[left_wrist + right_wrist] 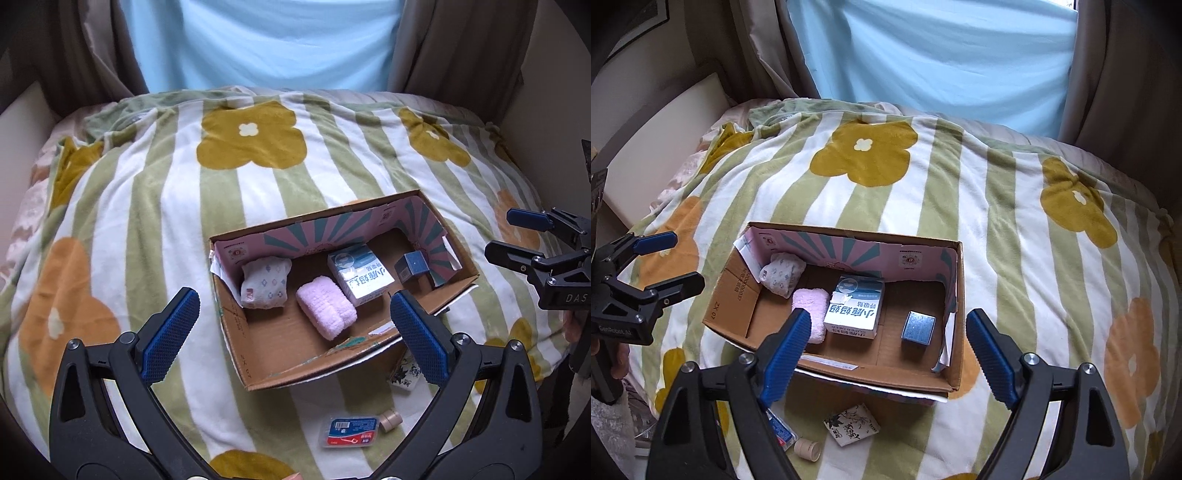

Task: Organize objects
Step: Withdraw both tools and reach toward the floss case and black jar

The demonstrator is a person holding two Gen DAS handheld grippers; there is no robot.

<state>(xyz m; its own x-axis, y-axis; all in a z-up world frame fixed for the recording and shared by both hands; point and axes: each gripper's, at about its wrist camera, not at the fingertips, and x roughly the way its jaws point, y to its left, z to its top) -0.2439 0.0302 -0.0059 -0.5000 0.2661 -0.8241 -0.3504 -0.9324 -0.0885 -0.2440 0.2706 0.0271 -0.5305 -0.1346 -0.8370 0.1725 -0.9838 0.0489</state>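
An open cardboard box [280,369] [849,373] lies on the bed. In it are a patterned white sock bundle [264,282] [781,275], a rolled pink towel [327,306] [812,306], a white and blue carton [364,275] [855,310] and a small blue box [412,266] [919,326]. In front of the box lie a floss-pick case [349,432] [781,430], a beige tape roll [390,421] [808,448] and a black-and-white floral packet [404,374] [852,424]. My left gripper [293,334] [670,258] is open and empty above the box's near left. My right gripper [886,354] [517,236] is open and empty above its near edge.
A striped blanket with yellow and orange flowers [166,206] [1015,240] covers the bed. Brown curtains [461,40] and a light blue sheet [266,40] hang behind it. A white ledge [665,140] runs along the left side.
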